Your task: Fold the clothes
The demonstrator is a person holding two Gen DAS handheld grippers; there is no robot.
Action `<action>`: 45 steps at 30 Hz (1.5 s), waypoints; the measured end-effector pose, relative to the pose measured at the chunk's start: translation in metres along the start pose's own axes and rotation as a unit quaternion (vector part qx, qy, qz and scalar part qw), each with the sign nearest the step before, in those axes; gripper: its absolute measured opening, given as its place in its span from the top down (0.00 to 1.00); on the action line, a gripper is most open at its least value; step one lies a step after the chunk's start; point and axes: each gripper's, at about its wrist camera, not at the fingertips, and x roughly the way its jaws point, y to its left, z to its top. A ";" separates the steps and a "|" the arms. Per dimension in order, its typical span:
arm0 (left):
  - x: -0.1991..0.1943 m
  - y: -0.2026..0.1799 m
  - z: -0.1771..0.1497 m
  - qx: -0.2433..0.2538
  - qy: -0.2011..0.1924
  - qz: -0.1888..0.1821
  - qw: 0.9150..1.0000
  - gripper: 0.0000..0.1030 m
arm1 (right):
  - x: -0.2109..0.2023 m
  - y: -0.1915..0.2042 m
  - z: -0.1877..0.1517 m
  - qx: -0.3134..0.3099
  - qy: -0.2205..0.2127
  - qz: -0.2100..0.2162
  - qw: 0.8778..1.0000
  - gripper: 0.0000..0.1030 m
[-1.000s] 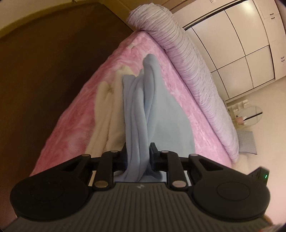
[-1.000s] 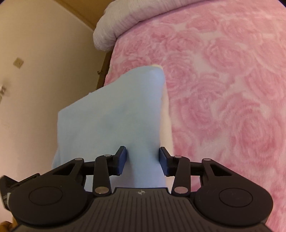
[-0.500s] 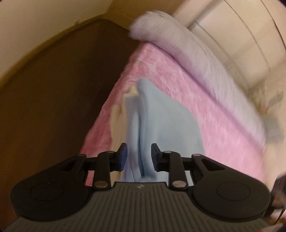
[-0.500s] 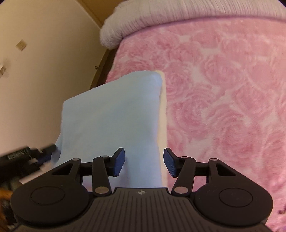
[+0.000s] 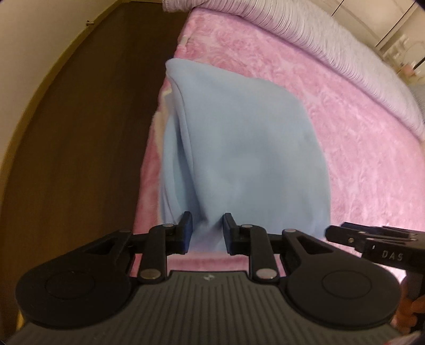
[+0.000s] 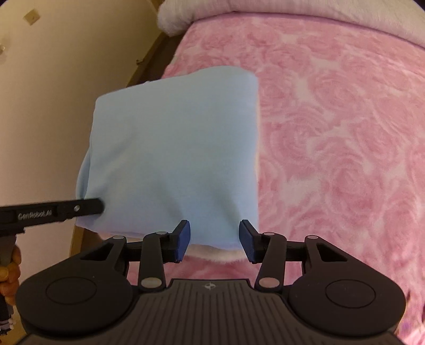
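One pale blue, soft knit garment lies folded into a rough rectangle on the pink rose-patterned plush blanket of a bed, close to the bed's side edge, with a strip of cream fabric showing under its near hem. Left tongs: fingers narrowly parted, a gathered ridge of the blue cloth running between the pads; whether they pinch it cannot be told. Right tongs: fingers spread wide at the near hem, holding nothing. Surroundings: a lilac ribbed duvet rolled along the far side of the bed, dark brown wooden floor beside it, a cream wall, and pale cupboard doors at the upper right of the left view. Legible writing: "DAS" on the right tool's side in the left view, "GenRobot.AI" on the left tool's side in the right view.
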 end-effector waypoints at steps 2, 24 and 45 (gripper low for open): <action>-0.005 -0.006 0.001 0.000 0.011 0.015 1.000 0.81 | -0.006 -0.001 0.000 0.005 0.018 -0.005 1.000 0.54; -0.135 -0.073 -0.047 0.006 -0.092 0.057 0.994 0.36 | -0.116 0.027 -0.020 -0.057 0.009 -0.045 0.997 0.14; -0.158 -0.146 -0.088 -0.121 -0.169 0.123 0.970 0.01 | -0.177 -0.016 -0.008 -0.165 -0.012 -0.002 0.986 0.13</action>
